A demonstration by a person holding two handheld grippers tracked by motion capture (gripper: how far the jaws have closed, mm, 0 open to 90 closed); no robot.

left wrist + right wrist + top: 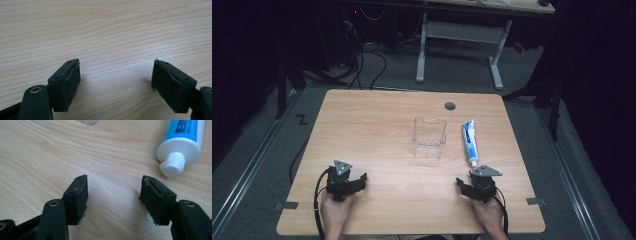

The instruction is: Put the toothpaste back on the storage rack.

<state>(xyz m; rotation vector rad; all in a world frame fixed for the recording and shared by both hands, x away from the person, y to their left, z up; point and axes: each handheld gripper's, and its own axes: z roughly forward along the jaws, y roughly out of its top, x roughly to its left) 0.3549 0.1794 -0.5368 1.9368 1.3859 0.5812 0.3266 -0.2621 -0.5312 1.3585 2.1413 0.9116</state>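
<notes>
From the high view, a wooden table (377,120) carries a clear plastic box (429,137) near its middle and a blue-and-white toothpaste tube (470,142) lying just to the right of it, cap toward the person. The left gripper (357,181) rests on the near left part of the table, well apart from both things. The right gripper (463,186) sits at the near right, close to the tube's cap end but not touching it. Whether either gripper's base actually rests on the wood is hard to tell at this dim distance.

In the left gripper view, the jaws stand spread wide over bare wood, nothing between them.

In the right gripper view, the jaws are likewise spread with only wood between them. The toothpaste tube (182,142) lies just beyond the right-hand jaw, its white cap (173,165) pointing toward the gripper. A corner of the clear box (87,122) shows at the top edge.
</notes>
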